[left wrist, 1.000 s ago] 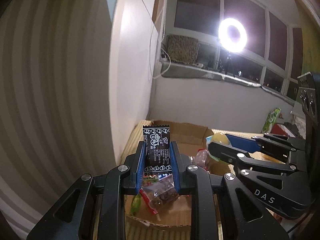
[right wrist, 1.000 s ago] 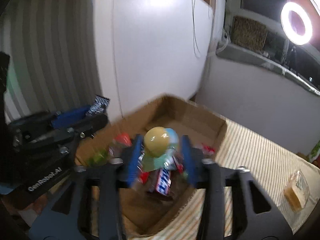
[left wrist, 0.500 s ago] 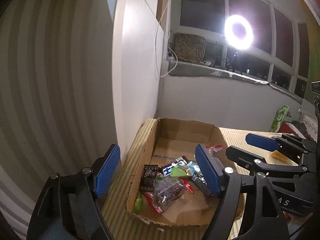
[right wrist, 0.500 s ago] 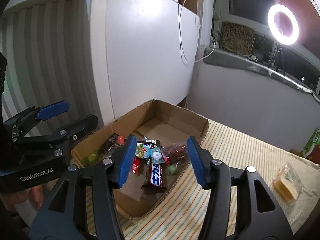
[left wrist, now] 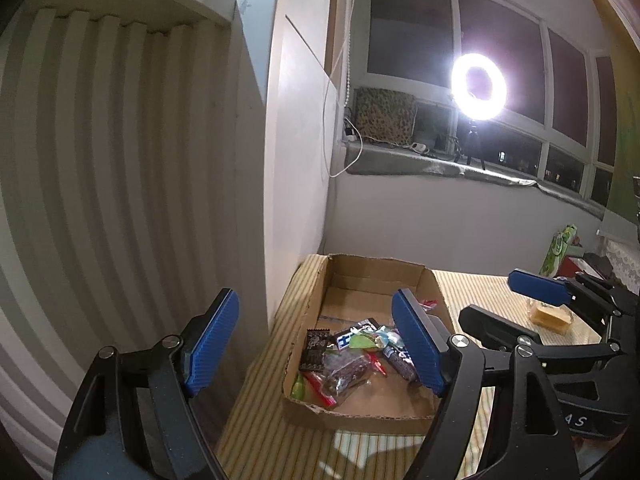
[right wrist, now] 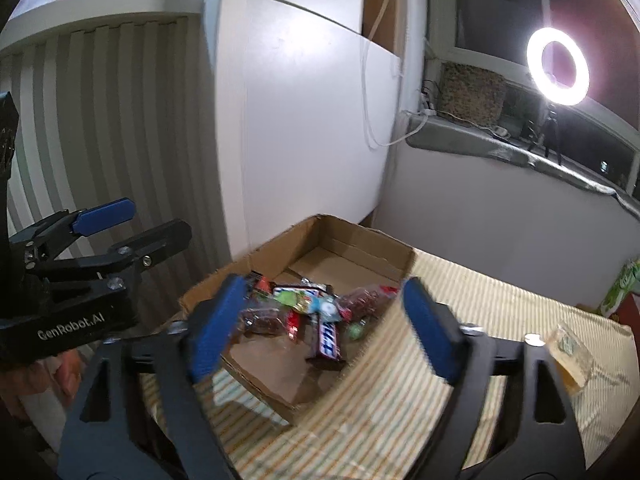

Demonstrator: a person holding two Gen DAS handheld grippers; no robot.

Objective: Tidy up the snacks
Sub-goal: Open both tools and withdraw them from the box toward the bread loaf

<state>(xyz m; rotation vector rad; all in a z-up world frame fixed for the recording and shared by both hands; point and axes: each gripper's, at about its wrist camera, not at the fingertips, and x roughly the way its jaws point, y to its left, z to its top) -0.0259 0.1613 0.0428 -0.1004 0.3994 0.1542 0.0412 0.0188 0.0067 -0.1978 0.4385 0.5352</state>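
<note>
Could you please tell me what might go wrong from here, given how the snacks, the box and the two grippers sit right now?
1. The cardboard box has low walls and the snacks are heaped near its front edge, so further drops could spill out.
2. The wrapped snack lies near the table edge and could be knocked off.
3. The left gripper and right gripper are close together and could collide; the right's jaws are opening, nothing between them.
</note>
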